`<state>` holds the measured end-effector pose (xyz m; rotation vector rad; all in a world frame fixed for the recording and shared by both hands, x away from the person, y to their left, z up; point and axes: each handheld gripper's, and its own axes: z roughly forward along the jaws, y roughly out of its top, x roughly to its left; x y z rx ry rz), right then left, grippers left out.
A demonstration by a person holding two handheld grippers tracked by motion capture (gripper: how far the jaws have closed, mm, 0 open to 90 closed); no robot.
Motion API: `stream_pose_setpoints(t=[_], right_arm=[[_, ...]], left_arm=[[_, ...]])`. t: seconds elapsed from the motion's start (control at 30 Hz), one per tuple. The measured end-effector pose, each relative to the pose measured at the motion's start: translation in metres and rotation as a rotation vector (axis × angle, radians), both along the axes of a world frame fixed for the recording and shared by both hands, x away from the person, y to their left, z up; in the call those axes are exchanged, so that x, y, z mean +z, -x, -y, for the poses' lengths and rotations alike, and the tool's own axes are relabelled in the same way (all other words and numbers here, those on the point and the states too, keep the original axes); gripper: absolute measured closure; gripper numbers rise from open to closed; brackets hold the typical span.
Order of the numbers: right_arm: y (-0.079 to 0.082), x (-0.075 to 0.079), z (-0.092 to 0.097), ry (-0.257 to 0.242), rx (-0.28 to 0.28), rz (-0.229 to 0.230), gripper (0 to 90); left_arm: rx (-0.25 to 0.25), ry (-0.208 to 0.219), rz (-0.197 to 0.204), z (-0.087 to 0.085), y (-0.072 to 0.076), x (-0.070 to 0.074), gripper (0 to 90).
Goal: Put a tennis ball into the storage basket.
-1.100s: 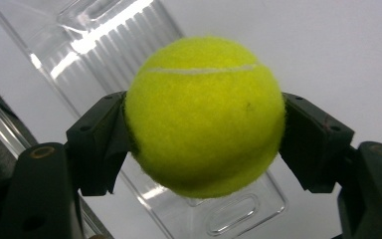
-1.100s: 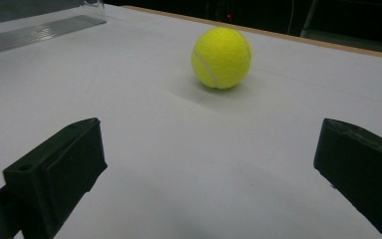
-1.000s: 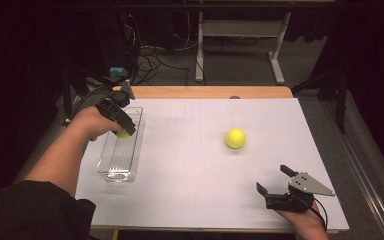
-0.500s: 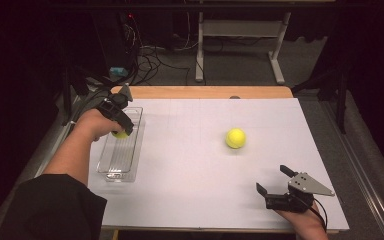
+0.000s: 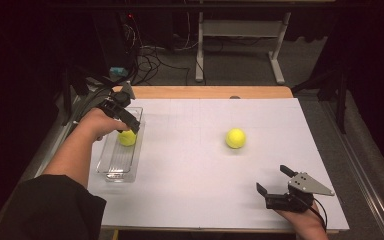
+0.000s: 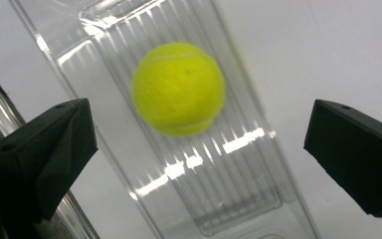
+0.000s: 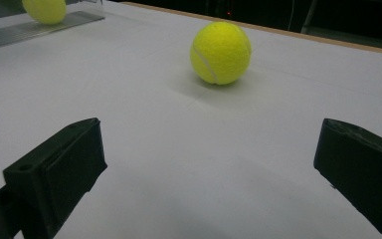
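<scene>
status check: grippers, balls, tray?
Left gripper jaws just opened, ball free in clear tray. Right gripper open, empty. Second ball loose mid-table, path clear.

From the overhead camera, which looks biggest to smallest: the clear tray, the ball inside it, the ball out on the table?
1. Clear tray.
2 and 3. Ball in the tray and ball on the table: they look about alike, so no ranking.

A lab or test room: beyond the tongs, past the white-covered table [image 5: 190,165], loose cables [image 5: 150,55] tangle on grey carpet beside a bare metal desk frame [image 5: 240,45], dark all round.
</scene>
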<state>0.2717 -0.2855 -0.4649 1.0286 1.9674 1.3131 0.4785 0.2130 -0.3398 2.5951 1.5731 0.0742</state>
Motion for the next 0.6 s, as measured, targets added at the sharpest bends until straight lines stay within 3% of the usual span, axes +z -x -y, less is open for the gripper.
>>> stream_pose_setpoints(t=[0.2,0.43,0.6], right_arm=[[0.0,0.0,-0.001,0.006,0.002,0.003,0.0],[0.001,0.001,-0.001,0.004,0.002,0.009,0.0],[0.001,0.002,0.0,0.003,0.001,0.009,0.0]], left_arm=[[-0.088,-0.001,0.002,0.031,0.015,0.0,0.9],[-0.189,-0.031,0.001,0.069,0.03,-0.009,0.9],[-0.244,-0.014,0.002,0.092,0.042,-0.015,0.9]])
